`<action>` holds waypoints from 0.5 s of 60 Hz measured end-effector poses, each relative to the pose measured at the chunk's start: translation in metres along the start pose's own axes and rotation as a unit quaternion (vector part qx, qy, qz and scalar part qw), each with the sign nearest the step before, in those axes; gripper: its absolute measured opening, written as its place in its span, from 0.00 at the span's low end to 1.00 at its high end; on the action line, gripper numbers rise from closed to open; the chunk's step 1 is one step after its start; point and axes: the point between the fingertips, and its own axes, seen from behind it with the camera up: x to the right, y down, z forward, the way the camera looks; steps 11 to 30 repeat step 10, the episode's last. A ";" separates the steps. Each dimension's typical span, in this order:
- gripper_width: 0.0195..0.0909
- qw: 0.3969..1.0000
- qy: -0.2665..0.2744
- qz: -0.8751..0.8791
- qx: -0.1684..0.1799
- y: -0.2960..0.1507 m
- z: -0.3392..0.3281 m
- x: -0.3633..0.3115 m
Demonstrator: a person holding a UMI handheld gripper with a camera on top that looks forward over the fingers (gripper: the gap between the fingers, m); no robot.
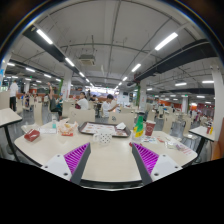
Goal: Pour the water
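Note:
My gripper [111, 158] is open above a pale round table [110, 165], and nothing sits between its purple pads [76, 157]. Just beyond the fingertips stands a small clear glass cup [103, 139]. Farther off to the right are a green-and-yellow bottle [139, 126] and a reddish cup [149, 127] beside it. A dark tray [103, 129] lies behind the glass cup.
A red box [32, 135] and a small container [68, 128] rest on the table's left part. Small items [166, 141] lie on the right part. Other tables, chairs and several people fill the large hall behind, under rows of ceiling lights.

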 end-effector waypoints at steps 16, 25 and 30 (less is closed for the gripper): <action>0.92 1.000 0.005 0.004 0.010 -0.001 -0.009 -0.001; 0.92 1.000 0.005 0.004 0.010 -0.001 -0.009 -0.001; 0.92 1.000 0.005 0.004 0.010 -0.001 -0.009 -0.001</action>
